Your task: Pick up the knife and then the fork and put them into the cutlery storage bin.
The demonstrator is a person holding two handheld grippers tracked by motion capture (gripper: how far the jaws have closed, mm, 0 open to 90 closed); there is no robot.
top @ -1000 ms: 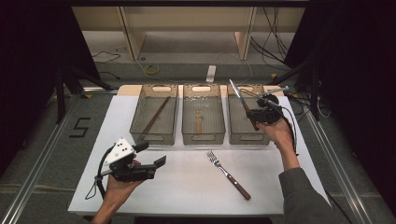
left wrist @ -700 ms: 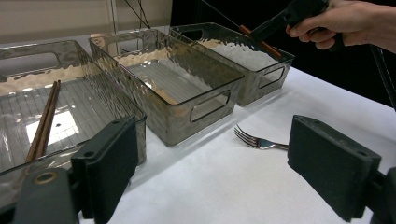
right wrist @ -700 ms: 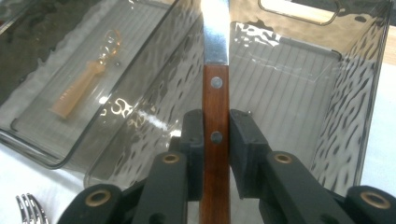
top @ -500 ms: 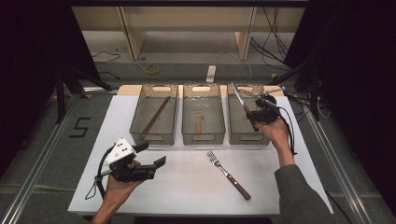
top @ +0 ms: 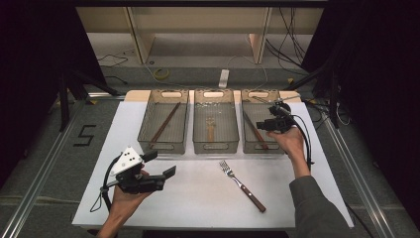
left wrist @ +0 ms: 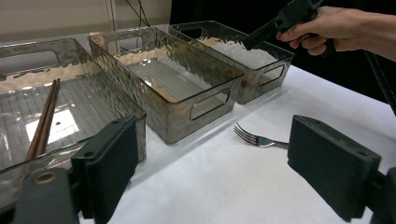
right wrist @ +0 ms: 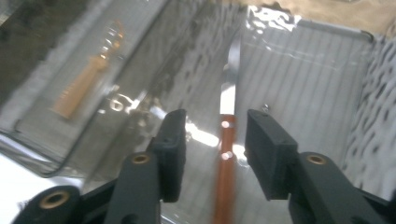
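I see three clear glossy plastic bins [top: 216,147], walls rippled, floors ribbed. Knife [right wrist: 227,140]: shiny metal blade, reddish wood handle with rivets. Fork [top: 241,185]: polished metal tines, dark wood handle. Chopsticks [left wrist: 43,122] matt brown wood. Table cover [top: 198,198] matt white. My gripper pads [right wrist: 264,149] matt black, rubbery.

The white table [top: 317,198] bears three clear bins [top: 215,128] and a fork [top: 242,185].
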